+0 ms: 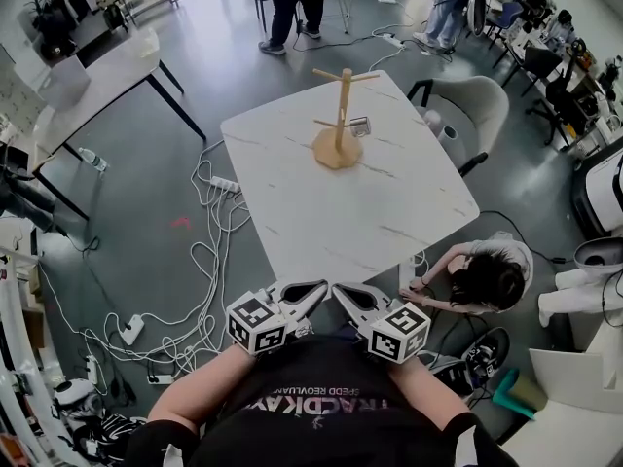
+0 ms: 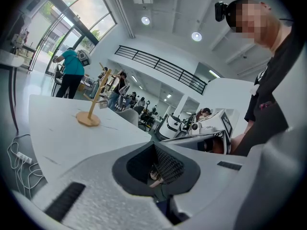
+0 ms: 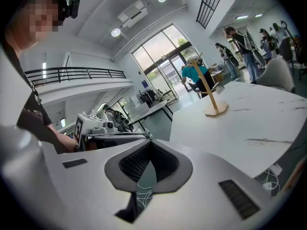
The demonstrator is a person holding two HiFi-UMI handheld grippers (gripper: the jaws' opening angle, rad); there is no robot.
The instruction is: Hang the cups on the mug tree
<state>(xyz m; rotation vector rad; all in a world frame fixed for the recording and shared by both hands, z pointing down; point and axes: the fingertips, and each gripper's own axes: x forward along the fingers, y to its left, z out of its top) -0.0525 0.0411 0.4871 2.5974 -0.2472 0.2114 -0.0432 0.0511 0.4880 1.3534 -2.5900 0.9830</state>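
Note:
A wooden mug tree [image 1: 339, 125] stands upright on the far part of the white marble table [image 1: 331, 212], with a small square tag hanging at one branch. I see no cups in any view. Both grippers hover at the table's near edge, close to the person's chest. The left gripper [image 1: 310, 293] is shut with nothing between its jaws, and so is the right gripper [image 1: 348, 296]. From the left gripper [image 2: 154, 147] the mug tree [image 2: 91, 110] shows far off to the left. From the right gripper [image 3: 151, 143] the mug tree [image 3: 211, 97] shows far to the right.
A person [image 1: 482, 275] crouches on the floor by the table's right front corner. A pale chair [image 1: 472, 105] stands at the far right side. Cables and power strips [image 1: 209, 251] lie on the floor to the left. Another table [image 1: 97, 76] stands far left.

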